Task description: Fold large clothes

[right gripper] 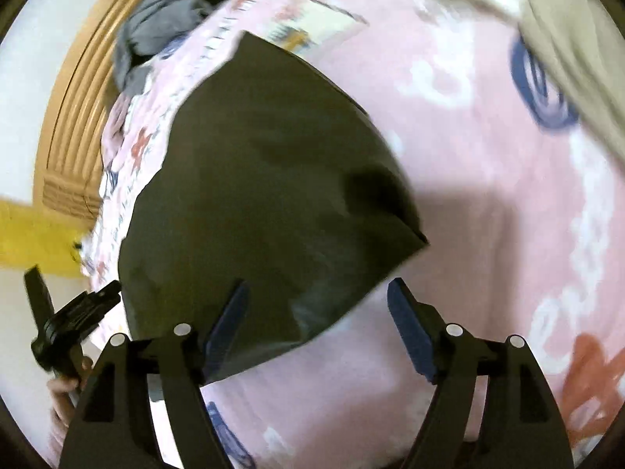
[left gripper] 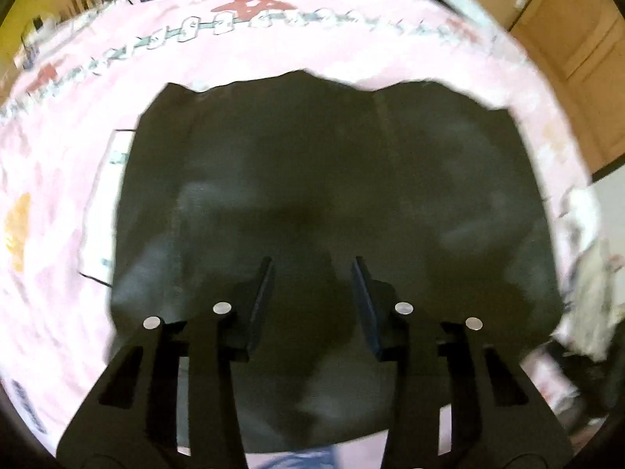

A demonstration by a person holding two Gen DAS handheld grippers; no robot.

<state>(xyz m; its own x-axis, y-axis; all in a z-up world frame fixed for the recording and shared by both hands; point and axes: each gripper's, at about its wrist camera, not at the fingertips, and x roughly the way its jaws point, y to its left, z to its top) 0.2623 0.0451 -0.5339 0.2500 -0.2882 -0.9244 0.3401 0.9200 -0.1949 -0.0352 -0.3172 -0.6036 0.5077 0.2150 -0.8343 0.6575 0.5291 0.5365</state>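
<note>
A large dark, near-black garment (left gripper: 332,179) lies spread flat on a pink patterned bedsheet (left gripper: 273,51). My left gripper (left gripper: 312,269) hovers above the garment's near part, jaws open and empty. In the right wrist view the same garment (right gripper: 265,179) lies folded into a rough wedge on the pink sheet (right gripper: 488,195), with a corner pointing right. My right gripper (right gripper: 318,293) is open and empty, just above the garment's near edge. The left gripper (right gripper: 66,320), held by a hand, shows at the lower left of that view.
A grey crumpled garment (right gripper: 156,27) lies at the bed's far end by a wooden headboard (right gripper: 74,125). A beige cloth (right gripper: 578,58) lies at the upper right. Wooden cupboards (left gripper: 566,31) stand beyond the bed. White crumpled fabric (left gripper: 590,273) lies at the bed's right edge.
</note>
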